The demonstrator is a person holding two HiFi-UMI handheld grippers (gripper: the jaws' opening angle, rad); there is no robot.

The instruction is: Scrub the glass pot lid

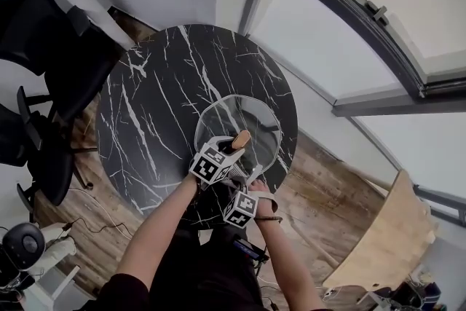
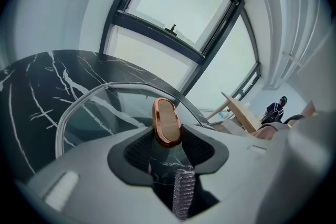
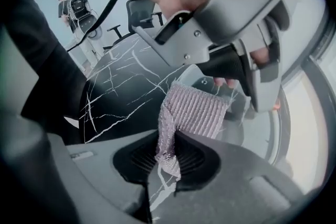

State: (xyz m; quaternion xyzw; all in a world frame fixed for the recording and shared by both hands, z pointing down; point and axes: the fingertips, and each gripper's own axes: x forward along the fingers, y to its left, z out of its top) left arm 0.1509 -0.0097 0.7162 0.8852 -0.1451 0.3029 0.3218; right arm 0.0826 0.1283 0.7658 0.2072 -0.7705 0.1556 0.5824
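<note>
The glass pot lid [image 1: 240, 113] stands tilted over the near right part of the round black marble table [image 1: 153, 98]. Its wooden, copper-rimmed knob [image 1: 241, 138] sits between the jaws of my left gripper [image 1: 234, 147], which is shut on it. In the left gripper view the knob [image 2: 167, 120] stands upright between the pads, with the lid's glass [image 2: 100, 107] behind it. Just below, my right gripper [image 1: 250, 180] is shut on a grey ribbed scrubbing cloth [image 3: 197, 110]. The cloth sticks up from the jaws toward the lid's underside, close under the left gripper's body [image 3: 226, 18].
Black office chairs [image 1: 51, 47] stand left of the table on the wooden floor. A large slanted window [image 1: 364, 11] fills the far right. A light wooden board [image 1: 386, 244] leans at the lower right. A person [image 2: 275, 110] stands far off.
</note>
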